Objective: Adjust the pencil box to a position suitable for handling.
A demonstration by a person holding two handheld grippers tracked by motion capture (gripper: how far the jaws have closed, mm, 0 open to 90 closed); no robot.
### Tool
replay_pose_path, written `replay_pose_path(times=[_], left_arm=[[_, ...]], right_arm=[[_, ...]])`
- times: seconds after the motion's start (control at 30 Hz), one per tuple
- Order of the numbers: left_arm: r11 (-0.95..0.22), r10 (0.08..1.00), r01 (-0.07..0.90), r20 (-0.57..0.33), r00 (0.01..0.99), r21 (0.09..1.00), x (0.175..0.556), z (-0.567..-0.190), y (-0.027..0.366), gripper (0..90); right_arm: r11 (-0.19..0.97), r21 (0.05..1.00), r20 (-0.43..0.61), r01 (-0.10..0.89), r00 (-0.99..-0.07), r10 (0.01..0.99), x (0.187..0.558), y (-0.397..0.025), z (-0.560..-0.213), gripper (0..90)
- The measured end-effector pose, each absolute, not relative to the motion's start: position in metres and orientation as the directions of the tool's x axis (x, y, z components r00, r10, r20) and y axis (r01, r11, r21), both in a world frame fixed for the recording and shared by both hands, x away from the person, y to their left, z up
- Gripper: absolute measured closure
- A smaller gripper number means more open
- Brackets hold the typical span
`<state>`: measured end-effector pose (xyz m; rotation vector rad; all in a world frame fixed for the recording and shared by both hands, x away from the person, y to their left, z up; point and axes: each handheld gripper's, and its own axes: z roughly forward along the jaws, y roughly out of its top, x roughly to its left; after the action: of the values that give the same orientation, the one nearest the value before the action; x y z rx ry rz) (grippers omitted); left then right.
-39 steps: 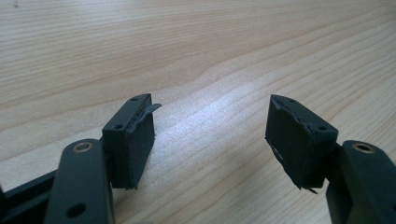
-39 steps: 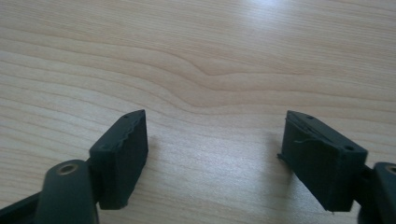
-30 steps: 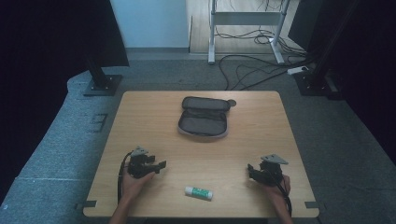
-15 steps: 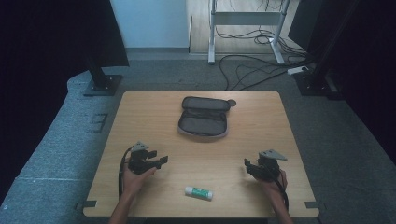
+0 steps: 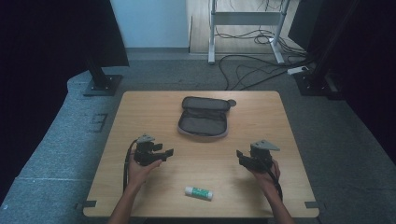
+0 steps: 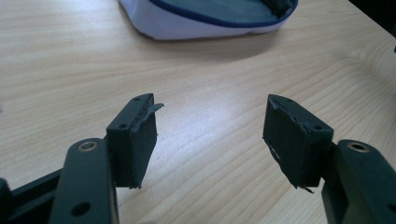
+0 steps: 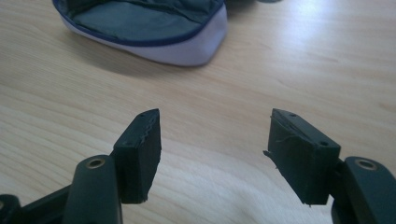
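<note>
Both grippers idle over the table (image 5: pixel 140 102), nothing held. Left gripper (image 5: pixel 164 153) sits on the near-left, jaws spread wide w/ bare wood between the pads (image 6: pixel 140 140). Right gripper (image 5: pixel 241 156) mirrors it on the near-right, jaws also wide apart, pads (image 7: pixel 299 156) empty. Both point inward/forward, roughly at the pencil case (image 5: pixel 203 116).

Case lies flat at table centre, far side of both grippers, unzipped w/ lid folded back so the grey interior faces up. Judging by that, it's staged as the receptacle. In both gripper views its white, blue-piped edge (image 6: pixel 205 23) (image 7: pixel 187 46) sits ahead of the jaws, well apart from them.

Glue stick (image 5: pixel 199 192) lies on its side near the front edge, between the two hands and closer to the person than either gripper. Not touched by anything.

My read: symmetric ready pose, pre-grasp. Likely job = stick into case. Right gripper looks a bit nearer the stick; either would need to swing back toward the person and come down across the stick's short axis, since it can roll.
</note>
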<state>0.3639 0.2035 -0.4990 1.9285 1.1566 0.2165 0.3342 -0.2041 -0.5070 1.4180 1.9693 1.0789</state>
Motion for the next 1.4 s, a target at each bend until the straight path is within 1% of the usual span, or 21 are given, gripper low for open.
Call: replay_pose_path(times=[0.2,0.67,1.0,1.4], left_arm=[[-0.200,0.788,0.645,-0.270,0.553,0.737,0.374,-0.494,0.198,35.5],[-0.189,0.797,0.650,-0.272,0.539,0.736,0.393,-0.485,0.191,36.6],[-0.157,0.806,0.675,-0.302,0.509,0.721,0.408,-0.484,0.188,37.8],[-0.151,0.822,0.689,-0.297,0.486,0.709,0.426,-0.484,0.184,38.4]], right_arm=[[0.172,0.818,0.050,0.549,-0.366,0.929,0.343,-0.192,-0.501,34.9],[0.173,0.823,0.057,0.541,-0.381,0.923,0.365,-0.177,-0.488,35.8],[0.175,0.829,0.055,0.531,-0.388,0.920,0.376,-0.169,-0.486,37.7],[0.171,0.825,0.066,0.538,-0.392,0.917,0.389,-0.163,-0.484,38.3]])
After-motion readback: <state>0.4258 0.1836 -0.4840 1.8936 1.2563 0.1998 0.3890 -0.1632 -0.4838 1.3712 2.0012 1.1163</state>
